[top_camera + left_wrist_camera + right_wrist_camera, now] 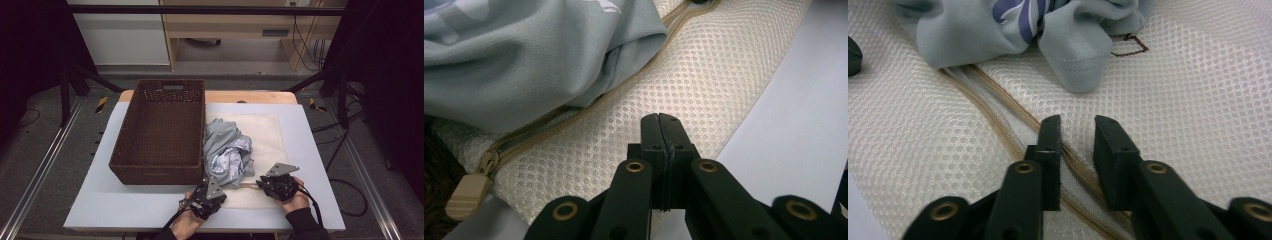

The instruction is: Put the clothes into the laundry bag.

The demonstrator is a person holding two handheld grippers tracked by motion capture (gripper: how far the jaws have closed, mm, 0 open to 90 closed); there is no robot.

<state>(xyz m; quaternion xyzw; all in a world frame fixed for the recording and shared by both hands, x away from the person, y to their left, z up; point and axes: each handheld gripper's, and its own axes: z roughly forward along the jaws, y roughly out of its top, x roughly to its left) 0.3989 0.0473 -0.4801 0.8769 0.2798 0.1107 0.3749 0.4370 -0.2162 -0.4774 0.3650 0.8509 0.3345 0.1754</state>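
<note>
Cream mesh laundry bag (pixel 270 131) lies flat beside wicker basket (pixel 162 131), grey garment (pixel 227 150) bunched at its zipper (pixel 998 117). Left gripper (pixel 663 131) clamped on mesh edge; right gripper (pixel 1075 131) jaws apart, astride zipper. Risk: right pinches mesh only, opening stays closed

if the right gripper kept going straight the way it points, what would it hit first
Most likely the mesh laundry bag and its zipper, which lie right at the tips of the right gripper. Past that is the crumpled grey-blue garment, though depth is hard to judge.
</note>
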